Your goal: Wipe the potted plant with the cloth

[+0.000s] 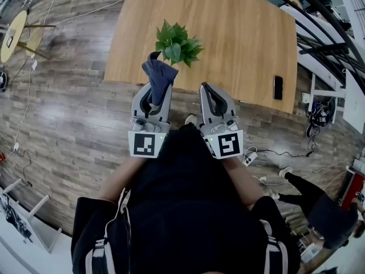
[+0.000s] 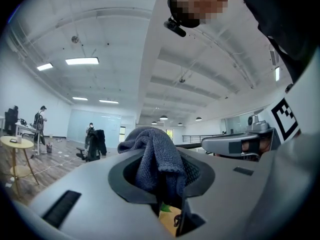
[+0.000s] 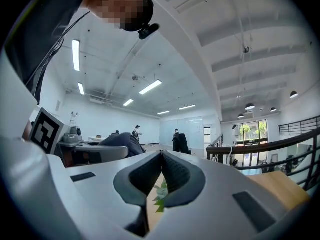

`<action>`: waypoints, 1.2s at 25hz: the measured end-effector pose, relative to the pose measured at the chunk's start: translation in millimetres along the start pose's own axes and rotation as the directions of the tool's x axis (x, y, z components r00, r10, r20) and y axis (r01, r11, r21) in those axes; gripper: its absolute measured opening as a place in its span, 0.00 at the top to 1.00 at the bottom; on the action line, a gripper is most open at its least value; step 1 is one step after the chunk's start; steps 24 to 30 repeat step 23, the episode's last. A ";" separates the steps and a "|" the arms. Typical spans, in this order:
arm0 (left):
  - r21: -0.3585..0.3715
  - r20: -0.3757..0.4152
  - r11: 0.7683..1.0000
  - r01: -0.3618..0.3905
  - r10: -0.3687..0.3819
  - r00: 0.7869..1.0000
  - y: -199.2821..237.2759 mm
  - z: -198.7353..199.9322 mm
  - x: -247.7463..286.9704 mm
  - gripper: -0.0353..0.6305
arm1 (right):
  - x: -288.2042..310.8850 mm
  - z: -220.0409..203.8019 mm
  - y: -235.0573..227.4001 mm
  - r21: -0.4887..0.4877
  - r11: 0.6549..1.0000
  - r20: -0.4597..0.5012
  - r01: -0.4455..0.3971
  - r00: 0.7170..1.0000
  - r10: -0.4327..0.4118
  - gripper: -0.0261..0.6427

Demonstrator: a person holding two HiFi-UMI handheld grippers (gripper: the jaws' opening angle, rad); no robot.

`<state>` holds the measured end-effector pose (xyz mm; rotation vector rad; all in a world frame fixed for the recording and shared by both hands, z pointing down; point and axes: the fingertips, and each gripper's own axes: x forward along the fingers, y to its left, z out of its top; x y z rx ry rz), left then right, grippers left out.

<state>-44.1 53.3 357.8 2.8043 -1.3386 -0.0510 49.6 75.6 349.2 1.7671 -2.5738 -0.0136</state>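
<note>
The left gripper (image 1: 154, 89) is clamped on a dark blue cloth (image 1: 159, 72), which stands out of its jaws in a bunch. In the left gripper view the cloth fills the space between the two pads, and they press on it from both sides. The right gripper (image 1: 206, 88) is beside the left one, a little apart from it. Its jaws are together with nothing between them, and in the right gripper view some green leaves show through the thin gap below the closed tips. The potted plant (image 1: 177, 43) stands on the wooden surface (image 1: 239, 33), close to its near edge and just beyond the cloth. I cannot tell whether the cloth touches the leaves. The pot itself is hidden under the leaves. A black phone (image 1: 278, 87) lies near the right corner of the surface, well apart from the plant. Both grippers are in front of the person's body, above the wooden floor (image 1: 74, 113).
</note>
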 end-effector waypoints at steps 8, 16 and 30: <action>0.031 0.021 0.997 0.064 -0.065 0.998 13.4 6.0 -3.4 0.78 | 3.8 9.2 13.9 -0.029 0.996 0.051 0.081 0.996 -0.079 0.93; 0.049 0.009 0.992 0.115 -0.115 0.993 31.6 0.4 -19.0 0.78 | 12.6 6.7 36.1 -0.038 0.991 0.061 0.131 0.990 -0.128 0.93; 0.057 -0.003 0.991 0.122 -0.122 0.993 52.2 -4.8 -30.6 0.78 | 24.4 -5.2 52.1 -0.043 0.989 0.044 0.143 0.989 -0.141 0.93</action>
